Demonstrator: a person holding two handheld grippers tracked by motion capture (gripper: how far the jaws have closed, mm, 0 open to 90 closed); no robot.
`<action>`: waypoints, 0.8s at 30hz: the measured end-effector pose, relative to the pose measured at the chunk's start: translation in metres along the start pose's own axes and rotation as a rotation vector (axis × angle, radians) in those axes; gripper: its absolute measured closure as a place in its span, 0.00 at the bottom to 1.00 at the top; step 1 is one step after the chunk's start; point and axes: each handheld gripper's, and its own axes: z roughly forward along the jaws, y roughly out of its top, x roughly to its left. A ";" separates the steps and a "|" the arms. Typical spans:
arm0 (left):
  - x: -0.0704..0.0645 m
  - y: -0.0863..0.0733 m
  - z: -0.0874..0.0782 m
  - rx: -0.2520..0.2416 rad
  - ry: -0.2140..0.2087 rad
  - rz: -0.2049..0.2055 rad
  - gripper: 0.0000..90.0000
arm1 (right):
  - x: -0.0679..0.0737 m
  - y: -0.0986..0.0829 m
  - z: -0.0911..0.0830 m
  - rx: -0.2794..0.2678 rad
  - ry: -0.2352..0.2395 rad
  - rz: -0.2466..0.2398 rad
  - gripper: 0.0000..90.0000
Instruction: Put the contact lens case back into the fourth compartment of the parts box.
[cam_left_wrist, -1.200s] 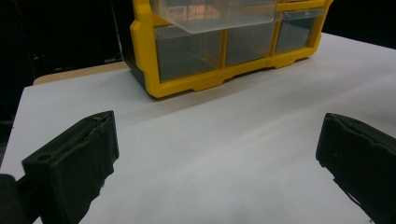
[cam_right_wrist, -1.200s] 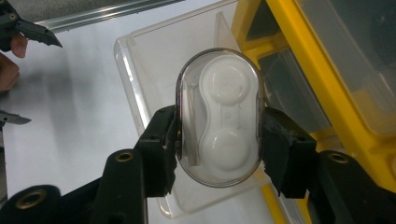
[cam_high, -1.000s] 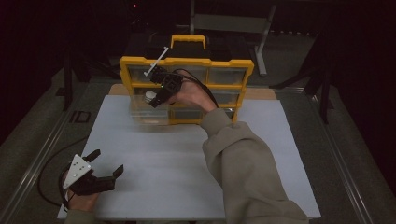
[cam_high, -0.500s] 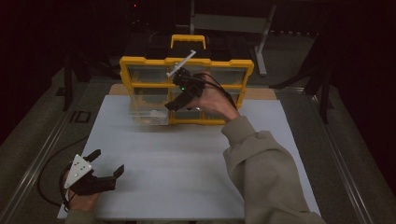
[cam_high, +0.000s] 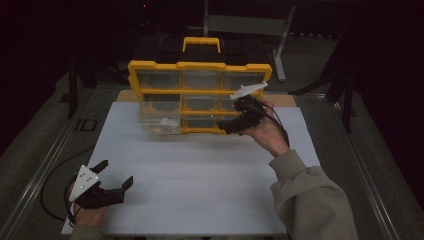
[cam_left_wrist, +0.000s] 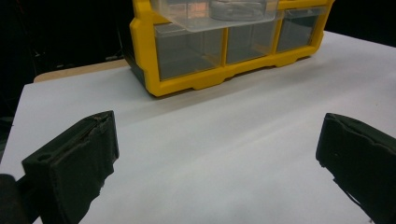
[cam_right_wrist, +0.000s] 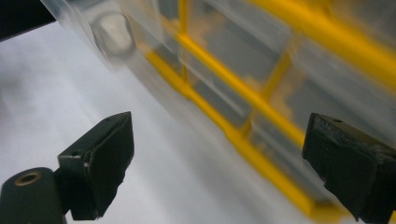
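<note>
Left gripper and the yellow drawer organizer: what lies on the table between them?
Nothing; between the left gripper and the yellow drawer organizer there is bare white table surface, as the left gripper view and the high view both show.

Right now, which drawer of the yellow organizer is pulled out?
The middle-row left drawer: it juts forward from the yellow organizer with something pale inside; the others sit flush.

Khaki sleeve (cam_high: 310, 200), black hand-held gripper (cam_high: 112, 177)

Tool (cam_right_wrist: 217, 163) gaping before blurred yellow organizer (cam_right_wrist: 261, 107).
</note>
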 end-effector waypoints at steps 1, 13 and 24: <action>0.000 0.003 0.001 0.003 -0.002 -0.005 0.00 | 0.000 -0.021 -0.007 -0.019 -0.034 0.012 0.10; 0.000 0.012 0.004 0.020 -0.043 -0.007 0.00 | 0.026 -0.134 -0.039 -0.171 -0.132 0.052 0.10; -0.001 0.013 0.003 -0.002 -0.065 0.003 0.00 | 0.032 -0.209 -0.057 -0.360 -0.110 0.126 0.09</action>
